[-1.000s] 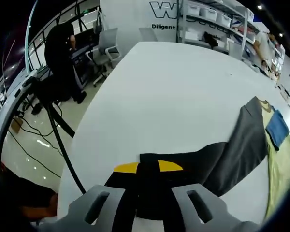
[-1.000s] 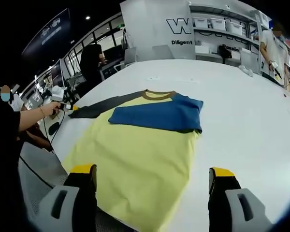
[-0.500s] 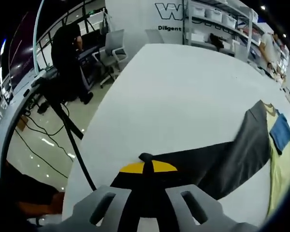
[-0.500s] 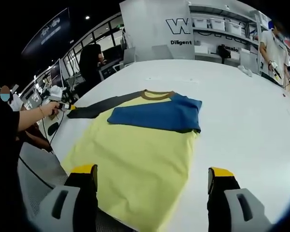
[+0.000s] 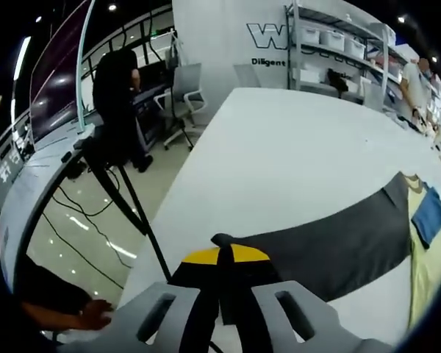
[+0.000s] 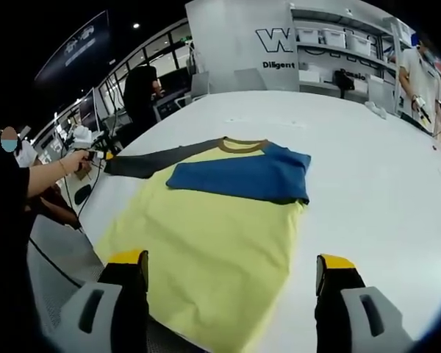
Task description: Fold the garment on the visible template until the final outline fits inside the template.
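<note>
The left gripper (image 5: 222,259) was clamped on a dark grey sleeve (image 5: 331,246) stretching ahead; the right gripper (image 6: 231,272) gaped over the yellow shirt (image 6: 206,250).

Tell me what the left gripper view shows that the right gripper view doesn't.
Left gripper view alone: its hand-held gripper shut on the dark sleeve cuff, and a tripod on the floor.

Right gripper view alone: the open right hand-held gripper over the shirt's yellow body, and the whole blue sleeve folded across it.

Both: the white table, the shirt, the shelving.
</note>
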Demonstrator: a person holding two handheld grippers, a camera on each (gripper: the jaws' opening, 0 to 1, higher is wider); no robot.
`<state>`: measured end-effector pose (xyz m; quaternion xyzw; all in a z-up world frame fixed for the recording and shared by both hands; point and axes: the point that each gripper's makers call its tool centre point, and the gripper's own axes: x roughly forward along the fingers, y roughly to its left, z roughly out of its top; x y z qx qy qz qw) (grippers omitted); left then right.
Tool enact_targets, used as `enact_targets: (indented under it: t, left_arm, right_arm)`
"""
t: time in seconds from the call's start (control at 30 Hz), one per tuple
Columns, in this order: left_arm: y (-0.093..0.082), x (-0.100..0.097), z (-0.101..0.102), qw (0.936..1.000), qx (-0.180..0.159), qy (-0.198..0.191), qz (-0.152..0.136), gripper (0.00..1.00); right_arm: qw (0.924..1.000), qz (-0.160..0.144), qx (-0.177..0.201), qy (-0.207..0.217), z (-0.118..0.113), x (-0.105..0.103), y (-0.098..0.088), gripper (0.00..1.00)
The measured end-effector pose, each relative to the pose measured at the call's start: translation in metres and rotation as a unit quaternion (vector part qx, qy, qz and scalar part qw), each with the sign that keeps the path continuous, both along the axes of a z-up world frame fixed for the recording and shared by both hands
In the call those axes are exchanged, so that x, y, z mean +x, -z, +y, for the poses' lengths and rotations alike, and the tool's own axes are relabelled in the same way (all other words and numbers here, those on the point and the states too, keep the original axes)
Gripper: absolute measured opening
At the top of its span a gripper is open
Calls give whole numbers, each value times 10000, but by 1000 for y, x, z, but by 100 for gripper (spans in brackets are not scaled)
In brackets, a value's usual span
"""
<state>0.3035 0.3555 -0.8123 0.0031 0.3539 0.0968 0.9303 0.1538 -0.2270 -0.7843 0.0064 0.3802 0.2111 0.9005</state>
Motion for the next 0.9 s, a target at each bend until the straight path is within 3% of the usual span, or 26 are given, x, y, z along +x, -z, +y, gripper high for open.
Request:
enact_targets:
  t: [0.2,0.43,0.77,0.9]
  left_arm:
    - [-11,4,-10,9999,106,114,-57,3]
    - [-32,12,-36,9985,244,483,-48,3]
    - [-49,23,-93,9927,230,1180,-132,3]
    - [-58,30,-117,9895,-4,1417,-270,3]
  right_arm:
    - [10000,33,-9,-37,1,-2,2,95]
    - [9999,37,-27,-94,4,-4,2,95]
    - [9999,-41,32,-115,6,-1,-2,97]
    - [9998,-31,22,-179,9,-2,-2,97]
